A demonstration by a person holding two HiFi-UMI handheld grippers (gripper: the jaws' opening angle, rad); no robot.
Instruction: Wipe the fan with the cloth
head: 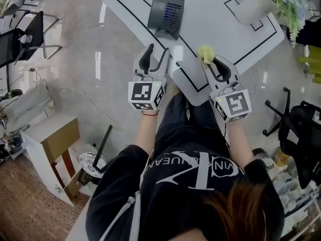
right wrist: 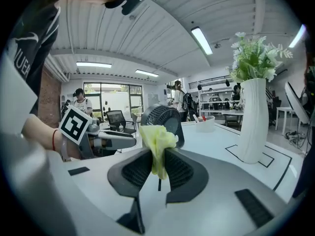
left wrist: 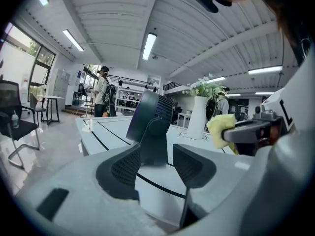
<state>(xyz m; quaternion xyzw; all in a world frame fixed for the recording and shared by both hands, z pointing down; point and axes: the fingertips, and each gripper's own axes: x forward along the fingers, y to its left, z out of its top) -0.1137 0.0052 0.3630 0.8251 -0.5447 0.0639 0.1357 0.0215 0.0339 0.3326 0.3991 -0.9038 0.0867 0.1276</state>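
A dark grey fan (head: 167, 10) stands on the white table (head: 210, 29), well beyond both grippers; it also shows as the fan (left wrist: 151, 124) and the fan (right wrist: 164, 119). My right gripper (head: 208, 60) is shut on a bunched yellow cloth (head: 205, 53), held over the table's near corner; the cloth (right wrist: 157, 144) is pinched between the black pads. My left gripper (head: 156, 54) hovers off the table's near-left edge, open with nothing between its fingers (left wrist: 125, 166). The cloth (left wrist: 220, 128) also shows from the left gripper view.
A white vase (head: 256, 6) with flowers (head: 290, 1) stands at the table's far right. Black lines mark the tabletop. Office chairs (head: 22, 36) stand on the floor at left, a black chair (head: 296, 129) at right, a wooden box (head: 52, 149) near my left side.
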